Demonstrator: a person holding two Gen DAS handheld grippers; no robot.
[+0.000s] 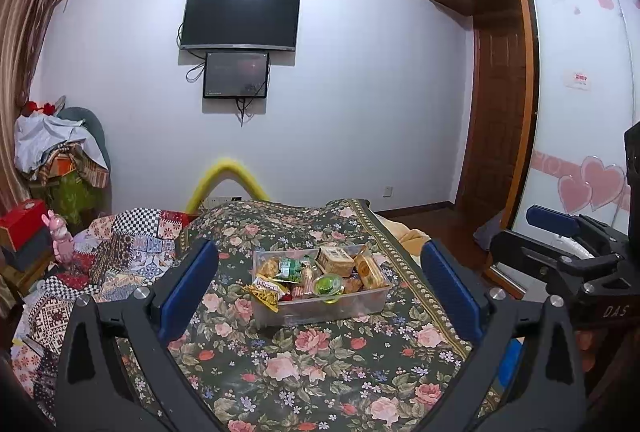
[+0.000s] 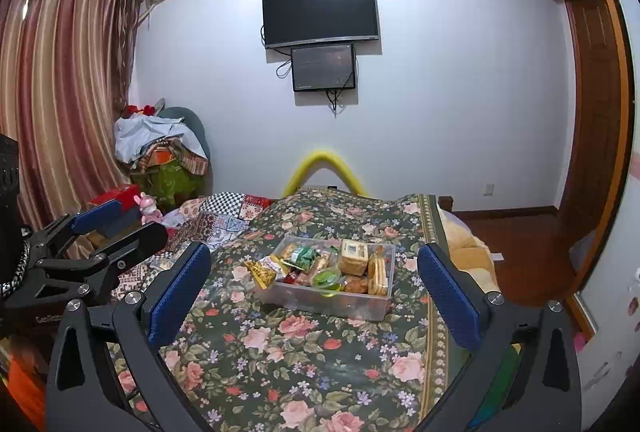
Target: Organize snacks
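Centrally on floral bed [image 1: 304, 364]: clear bin [image 1: 320, 308] packed with snacks [image 1: 316, 272]; left gripper [image 1: 320, 280], right gripper [image 2: 316, 282] both spread, empty.

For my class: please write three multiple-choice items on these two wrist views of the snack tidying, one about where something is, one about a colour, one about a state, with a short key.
1. Where does the clear plastic box of snacks stand?
A. on the floral bedspread
B. on the wooden floor
C. on a shelf under the television

2. What colour are the pads of the left gripper?
A. red
B. blue
C. white

3. How do the jaws of the right gripper stand?
A. shut on a biscuit packet
B. shut with nothing between them
C. wide open, holding nothing

Key:
1 A, the box rests on the flowered cover, in the middle of both views.
2 B, both pads show blue on black fingers.
3 C, the two fingers stand far apart on either side of the picture, with the box well ahead of them and untouched.
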